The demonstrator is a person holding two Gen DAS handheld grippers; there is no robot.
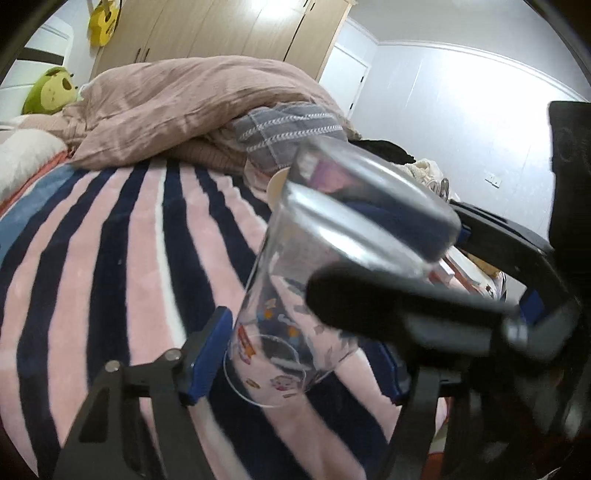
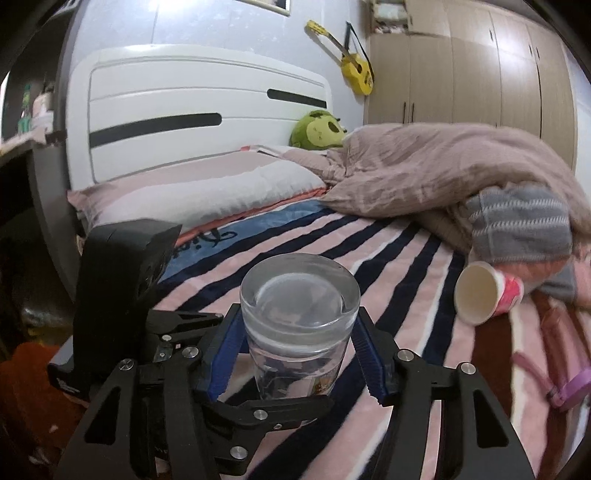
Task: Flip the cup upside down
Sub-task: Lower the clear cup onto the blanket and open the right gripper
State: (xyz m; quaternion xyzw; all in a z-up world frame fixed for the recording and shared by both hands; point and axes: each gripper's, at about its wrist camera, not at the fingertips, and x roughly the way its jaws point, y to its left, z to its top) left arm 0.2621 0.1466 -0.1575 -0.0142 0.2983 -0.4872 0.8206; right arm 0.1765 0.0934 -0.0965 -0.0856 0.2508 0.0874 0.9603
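Glass cup (image 2: 299, 325) base-up above striped blanket (image 2: 406, 266), clamped by left gripper (image 1: 295, 354); right gripper (image 2: 299, 354) brackets it, contact uncertain. Risk: smooth glass slipping, tipping on soft bedding.

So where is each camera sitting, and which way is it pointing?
Left wrist: rides the left gripper, faces across the striped blanket toward the wardrobe; its fingers flank the glass cup.
Right wrist: rides the right gripper, faces the headboard; its fingers flank the glass cup.
Shared: glass cup, each other's gripper, striped blanket, green plush.
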